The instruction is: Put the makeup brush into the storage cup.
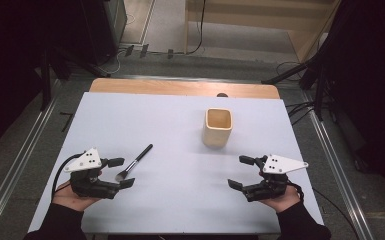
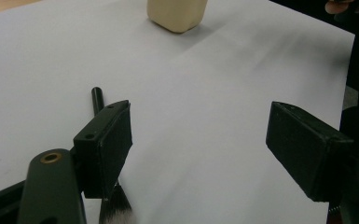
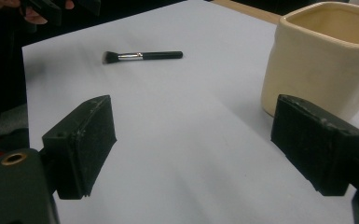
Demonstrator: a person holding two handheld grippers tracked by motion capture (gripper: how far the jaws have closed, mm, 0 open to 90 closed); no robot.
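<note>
White table [image 1: 180,190]: brush [image 1: 134,162], cream cup [image 1: 217,127] well apart.

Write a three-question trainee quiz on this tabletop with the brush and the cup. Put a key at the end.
1. True or false: the makeup brush lies flat on the white table.
2. Which is nearer the brush's bristles? A) left gripper B) right gripper
3. Fill in: the cream cup stands ____ with its mouth facing up.

Key:
1. True.
2. A; its fingers stand apart, empty, right beside the bristles.
3. Upright; nothing visible inside it in the high view.
</note>
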